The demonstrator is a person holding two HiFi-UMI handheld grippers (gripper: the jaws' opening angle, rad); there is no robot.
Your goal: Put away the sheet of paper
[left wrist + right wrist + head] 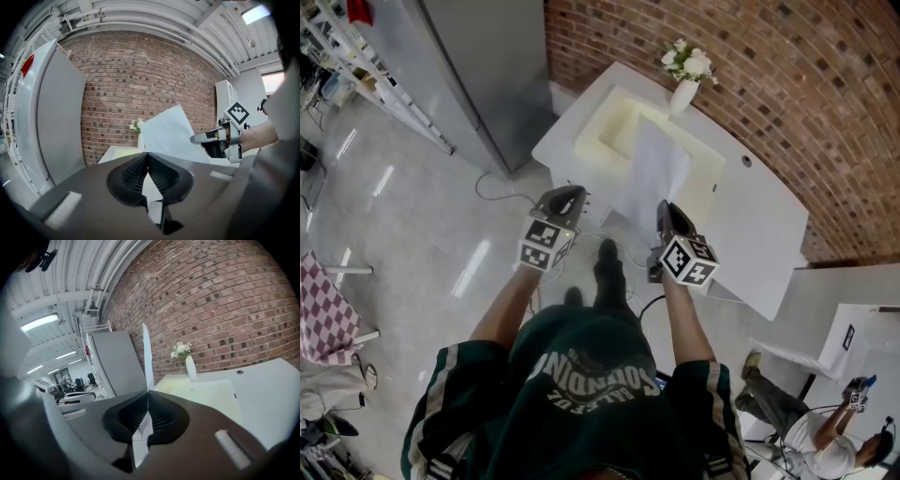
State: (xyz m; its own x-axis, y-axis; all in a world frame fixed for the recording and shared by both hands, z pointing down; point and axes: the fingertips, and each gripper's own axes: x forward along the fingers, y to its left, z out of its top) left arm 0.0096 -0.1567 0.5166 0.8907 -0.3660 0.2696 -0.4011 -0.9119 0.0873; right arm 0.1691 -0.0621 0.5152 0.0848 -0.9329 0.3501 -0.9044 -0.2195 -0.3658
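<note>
**Pinching sheet of paper (654,173) in right gripper (667,211)**

Clenching the right gripper's 2 jaws tight on the lower edge of the sheet of paper, ribbed pads (164,413) pressing it from both sides in the right gripper view. Showing the sheet there edge-on, rising straight up from the jaw tips as 1 thin white line. Holding it upright in the air ahead of the person, slightly bowed, over the near right part of a cream tray (614,131). Holding the left gripper (565,195) near the right one, to its left, 2 jaws closed tip to tip, apart from the sheet. Looking from the left gripper view across at the sheet's broad white face and at the right gripper nipping its right-hand edge. Facing a white table (750,225) bearing the tray, with 1 white vase (682,94) of white flowers (688,62) just beyond the tray's far corner. Standing before a red brick wall (787,84), with 1 tall gray cabinet (478,66) at the left.
</note>
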